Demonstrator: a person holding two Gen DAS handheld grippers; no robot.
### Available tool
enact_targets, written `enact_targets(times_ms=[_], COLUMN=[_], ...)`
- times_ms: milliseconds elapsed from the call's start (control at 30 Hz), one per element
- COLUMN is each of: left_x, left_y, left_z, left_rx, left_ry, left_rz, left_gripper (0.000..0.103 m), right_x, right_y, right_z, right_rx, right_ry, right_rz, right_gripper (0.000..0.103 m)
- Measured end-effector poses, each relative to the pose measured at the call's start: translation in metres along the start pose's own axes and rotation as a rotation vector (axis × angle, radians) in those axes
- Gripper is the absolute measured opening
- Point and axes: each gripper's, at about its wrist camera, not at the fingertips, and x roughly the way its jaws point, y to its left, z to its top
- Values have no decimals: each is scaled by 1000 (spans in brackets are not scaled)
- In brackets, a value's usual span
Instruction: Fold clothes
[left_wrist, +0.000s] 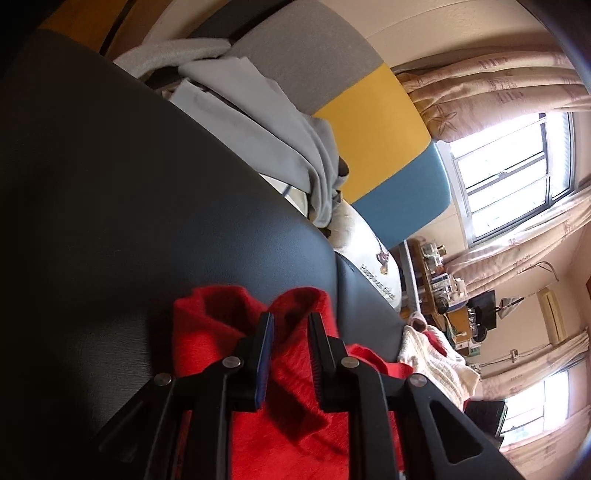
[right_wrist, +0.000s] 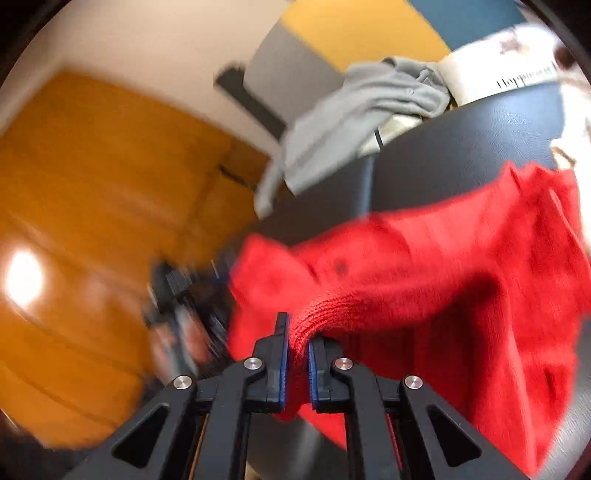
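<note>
A red knit garment (left_wrist: 295, 398) lies bunched on the dark leather surface (left_wrist: 129, 203). In the left wrist view my left gripper (left_wrist: 290, 325) has its two fingers closed on a fold of the red cloth, which bulges up between them. In the right wrist view my right gripper (right_wrist: 297, 336) is shut on a ribbed edge of the same red garment (right_wrist: 443, 273), which stretches away to the right over the dark surface (right_wrist: 461, 147). This view is blurred by motion.
A grey garment (left_wrist: 258, 122) is heaped at the far edge, also in the right wrist view (right_wrist: 369, 107). A white printed cloth (left_wrist: 373, 269) and a cream knit (left_wrist: 436, 354) lie to the right. A grey, yellow and blue panel (left_wrist: 369, 133) stands behind. Orange floor (right_wrist: 92, 221) lies to the left.
</note>
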Motion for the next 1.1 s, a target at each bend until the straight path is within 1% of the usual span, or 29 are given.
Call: enact_targets(times_ms=[67,100,133,200,300,400,433,467,500,533,567,600,633,700,800,867,900,933,967,1033,1100], left_x=[-2,-4,-6,-10,-14,-15,-13,-11,-9,-7,-6,-5,-4,-1,3,5,7,9,10,14,19], left_y=[9,14,19,27,33,35,34,33,31,28,23,19,14,5,-9,-18,-22,-28,-31,-37,-40], left_z=[-1,-2,-4,-6,-13,-21,-23,-25,-27,-29,-32,-34,-37,-42,-50,-55,-57,-60,-63,-65,-66], left_rx=[-24,-33,-40,-49,-16,35,52,67,82,108,139,169,200,261,352,413,441,476,503,539,565], left_ry=[4,4,4,2,11,23,29,35,41,43,43,44,44,45,47,48,52,56,60,75,97], left_rz=[11,18,27,32,35,32,31,31,30,37,47,56,65,84,112,131,137,146,152,147,145], left_gripper=[18,18,18,19,20,23,25,26,28,30,31,34,35,37,37,37,37,37,37,37,37], right_x=[6,11,15,22,21,6,-3,-13,-15,-18,-22,-22,-20,-11,5,15,20,25,27,29,27], right_y=[-16,-27,-33,-39,-49,-45,-40,-34,-30,-27,-26,-27,-27,-25,-22,-20,-19,-18,-15,-9,-3], right_z=[23,33,41,56,65,69,67,64,60,55,50,45,40,34,26,20,17,15,11,3,-4], right_rx=[118,190,216,222,238,165,104,28,-29,-86,-134,-168,-200,-263,-358,-422,-453,-485,-514,-570,-600], right_ry=[-55,-71,-85,-111,-110,-119,-124,-129,-128,-116,-98,-74,-47,-26,-4,10,18,25,25,19,13], right_rz=[55,85,79,34,39,29,-10,-64,-121,-193,-246,-281,-318,-382,-474,-535,-565,-596,-630,-700,-738], right_gripper=[16,26,46,63,63,63,63,63,63,63,63,61,56,48,48,44,34,16,12,10,10])
